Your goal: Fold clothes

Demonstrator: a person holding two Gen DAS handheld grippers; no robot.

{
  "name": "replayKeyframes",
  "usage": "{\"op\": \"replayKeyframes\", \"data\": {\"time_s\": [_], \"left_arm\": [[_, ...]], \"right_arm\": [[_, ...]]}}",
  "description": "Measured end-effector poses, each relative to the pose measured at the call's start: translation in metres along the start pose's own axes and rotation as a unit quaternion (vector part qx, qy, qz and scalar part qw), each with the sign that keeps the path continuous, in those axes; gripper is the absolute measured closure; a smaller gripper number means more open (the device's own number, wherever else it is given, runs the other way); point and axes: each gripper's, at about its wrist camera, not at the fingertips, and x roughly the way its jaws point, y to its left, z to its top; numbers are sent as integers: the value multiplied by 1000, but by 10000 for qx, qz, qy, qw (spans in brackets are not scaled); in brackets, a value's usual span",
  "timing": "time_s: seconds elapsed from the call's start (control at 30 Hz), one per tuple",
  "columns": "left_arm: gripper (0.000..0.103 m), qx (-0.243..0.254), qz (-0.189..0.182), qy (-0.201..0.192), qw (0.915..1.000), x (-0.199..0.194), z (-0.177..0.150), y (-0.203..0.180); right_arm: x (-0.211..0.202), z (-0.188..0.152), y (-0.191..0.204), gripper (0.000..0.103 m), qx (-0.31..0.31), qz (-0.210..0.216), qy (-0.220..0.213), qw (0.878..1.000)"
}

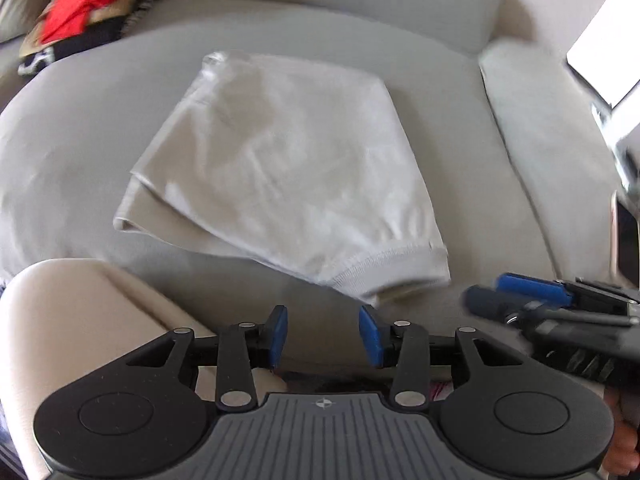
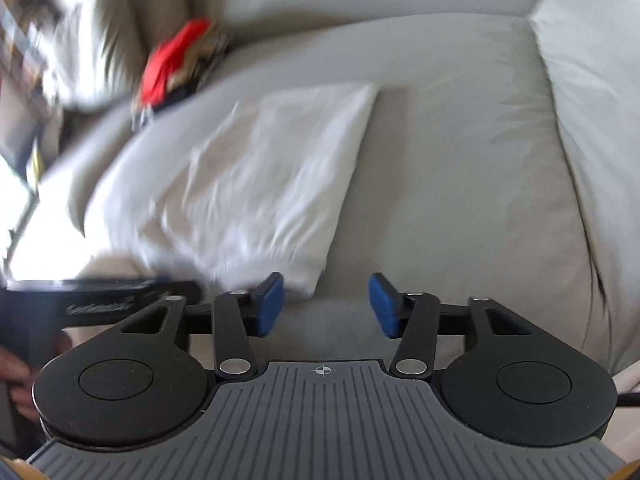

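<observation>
A folded white garment [image 1: 280,172] with a ribbed hem lies flat on the grey sofa seat [image 1: 80,140]. My left gripper [image 1: 323,336] hovers just in front of the garment's near hem, open, with nothing between its blue pads. In the right wrist view the same garment [image 2: 264,184] lies left of centre, and my right gripper [image 2: 326,306] stands open beside its near right corner, nothing between the pads. The right gripper [image 1: 520,300] also shows at the right edge of the left wrist view. The left gripper's black body [image 2: 100,300] shows at the left of the right wrist view.
A heap of unfolded clothes, red on top [image 1: 80,4], lies at the back left of the sofa; it shows as the red heap [image 2: 176,60] in the right wrist view. A cushion [image 1: 540,128] borders the seat on the right. A beige surface [image 1: 80,320] is at the near left.
</observation>
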Motion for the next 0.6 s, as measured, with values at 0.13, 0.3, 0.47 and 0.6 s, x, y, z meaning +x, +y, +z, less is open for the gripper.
{"op": "replayKeyframes", "data": {"time_s": [0.13,0.3,0.47,0.6], "left_arm": [[52,-897,-186,-434,9948,-12,18,49],[38,-1416,13,-899,9858,-22,47,101],[30,-1552,-436,-492,9857,3,73,129],[28,-1754,-946,-34,9799,30,80,143]], "right_arm": [[16,14,-28,35,1069,15,-27,9943],[30,19,-34,38,1393,213,-69,9900],[45,31,-33,43,1533,603,90,9863],[64,40,-35,43,1642,905,345,9817]]}}
